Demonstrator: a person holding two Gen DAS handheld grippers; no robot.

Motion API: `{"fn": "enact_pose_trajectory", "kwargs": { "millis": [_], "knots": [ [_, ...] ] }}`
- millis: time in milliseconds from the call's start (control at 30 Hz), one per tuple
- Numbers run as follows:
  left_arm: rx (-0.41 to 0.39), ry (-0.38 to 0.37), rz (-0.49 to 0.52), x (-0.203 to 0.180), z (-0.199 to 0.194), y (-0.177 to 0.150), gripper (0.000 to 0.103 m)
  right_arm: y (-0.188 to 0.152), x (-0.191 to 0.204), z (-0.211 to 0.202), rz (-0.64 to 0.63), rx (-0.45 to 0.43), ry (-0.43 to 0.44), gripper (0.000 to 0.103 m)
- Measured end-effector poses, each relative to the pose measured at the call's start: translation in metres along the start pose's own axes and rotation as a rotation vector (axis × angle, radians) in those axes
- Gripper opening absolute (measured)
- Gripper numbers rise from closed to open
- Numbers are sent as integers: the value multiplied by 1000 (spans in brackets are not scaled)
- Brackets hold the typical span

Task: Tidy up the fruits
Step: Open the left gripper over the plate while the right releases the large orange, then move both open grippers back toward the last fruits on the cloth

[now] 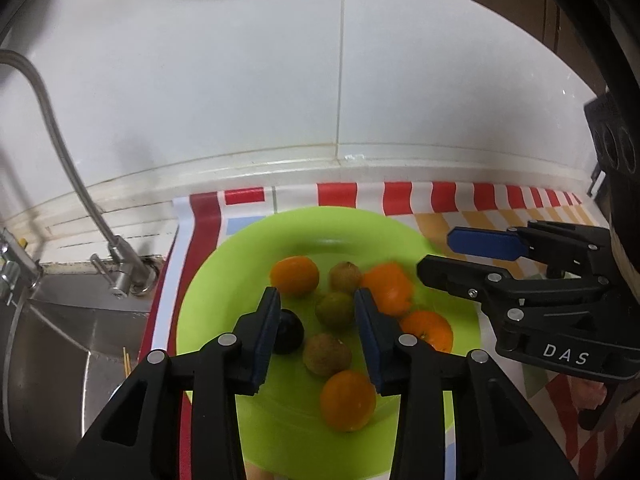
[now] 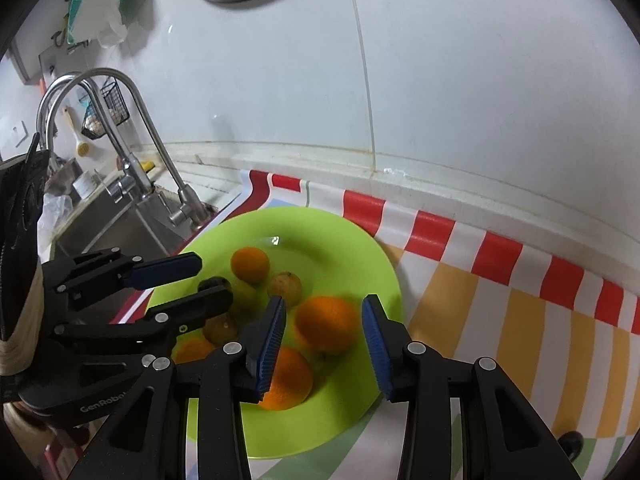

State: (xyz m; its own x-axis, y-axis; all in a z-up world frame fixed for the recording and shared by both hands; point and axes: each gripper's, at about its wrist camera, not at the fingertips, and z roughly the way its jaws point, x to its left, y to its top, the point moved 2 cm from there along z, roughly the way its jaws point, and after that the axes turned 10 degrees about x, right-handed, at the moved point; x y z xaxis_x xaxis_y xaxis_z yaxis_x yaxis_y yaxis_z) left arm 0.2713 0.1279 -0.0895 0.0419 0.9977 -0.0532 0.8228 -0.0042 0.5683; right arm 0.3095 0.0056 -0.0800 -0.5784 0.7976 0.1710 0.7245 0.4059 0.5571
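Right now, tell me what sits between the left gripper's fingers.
In the left wrist view, a greenish-brown fruit shows between the open fingers of the left gripper, lying on the green plate below them, not gripped.

Home kitchen.
A curved steel faucet over a stainless sink, white wall tiles, striped bench cloth.

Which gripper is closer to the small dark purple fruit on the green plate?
Left. The left gripper hovers with one finger right beside the dark purple fruit; the right gripper sits across the green plate.
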Motion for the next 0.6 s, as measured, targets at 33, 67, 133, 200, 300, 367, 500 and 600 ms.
{"fn": "enact_pose_trajectory", "kwargs": {
  "millis": [33, 67, 133, 200, 300, 367, 500, 600],
  "knots": [
    [-6, 6, -6, -1, -5, -1, 38, -1, 0, -3, 0, -5, -7, 41],
    [-11, 11, -11, -1, -8, -2, 38, -1, 1, -6, -1, -12, -13, 41],
    [-17, 27, -25, -2, -15, -4, 38, -4, 2, -13, -2, -23, -19, 41],
    [-25, 32, -35, -4, -22, -5, 38, -6, 3, -20, -4, -33, -22, 41],
    [-51, 33, -41, -9, -36, -7, 38, -10, 5, -35, -6, -58, -30, 41],
    [-74, 45, -42, -13, -47, -8, 38, -12, 6, -45, -4, -76, -37, 41],
    [-119, 38, -56, -23, -66, -12, 38, -20, 7, -69, -4, -116, -57, 41],
    [-148, 30, -58, -34, -80, -15, 41, -27, 5, -88, -2, -144, -75, 48]
  ]
}}
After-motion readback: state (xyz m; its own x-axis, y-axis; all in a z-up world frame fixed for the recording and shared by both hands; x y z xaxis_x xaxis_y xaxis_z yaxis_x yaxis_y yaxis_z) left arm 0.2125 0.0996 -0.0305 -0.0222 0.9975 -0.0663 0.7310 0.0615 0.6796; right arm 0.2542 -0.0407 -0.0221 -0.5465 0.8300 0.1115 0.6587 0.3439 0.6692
